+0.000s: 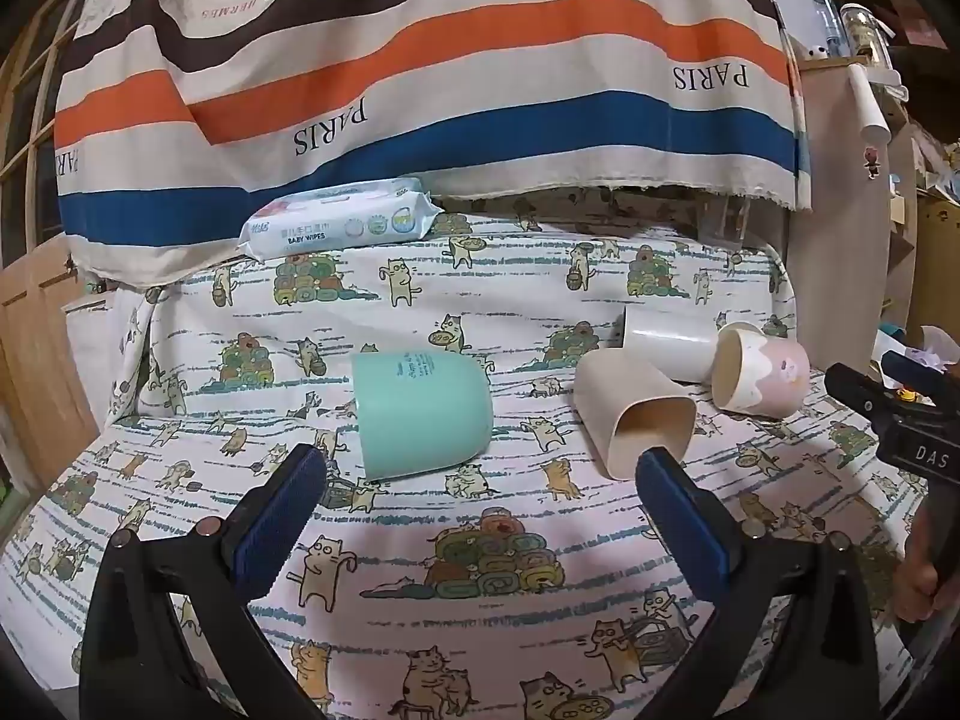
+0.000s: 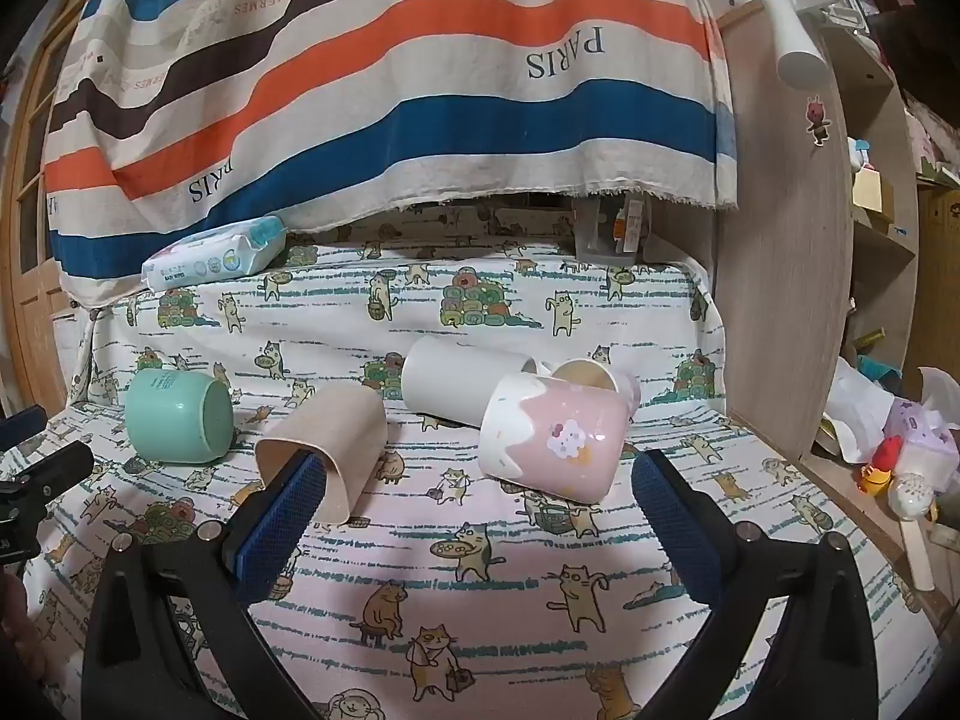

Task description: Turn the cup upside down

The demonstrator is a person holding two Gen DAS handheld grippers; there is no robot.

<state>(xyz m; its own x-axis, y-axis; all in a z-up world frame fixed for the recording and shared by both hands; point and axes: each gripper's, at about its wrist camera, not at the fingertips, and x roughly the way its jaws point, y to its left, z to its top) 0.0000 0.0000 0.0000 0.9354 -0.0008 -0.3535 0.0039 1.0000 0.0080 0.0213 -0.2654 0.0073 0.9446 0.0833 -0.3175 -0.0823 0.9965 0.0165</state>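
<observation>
Several cups lie on their sides on a cat-print cloth. A mint-green cup (image 1: 420, 411) (image 2: 177, 417) lies just beyond my left gripper (image 1: 480, 480), which is open and empty. A beige square cup (image 1: 636, 420) (image 2: 327, 450) lies to its right. A white cylinder cup (image 1: 669, 342) (image 2: 462, 387) lies behind. A pink and white mug (image 1: 759, 375) (image 2: 555, 444) lies just beyond my right gripper (image 2: 480, 486), which is open and empty.
A pack of baby wipes (image 1: 342, 219) (image 2: 216, 255) lies at the back left under a hanging striped cloth (image 1: 420, 60). A wooden shelf unit (image 2: 786, 240) with clutter stands on the right. The right gripper's body (image 1: 900, 420) shows at the left view's right edge.
</observation>
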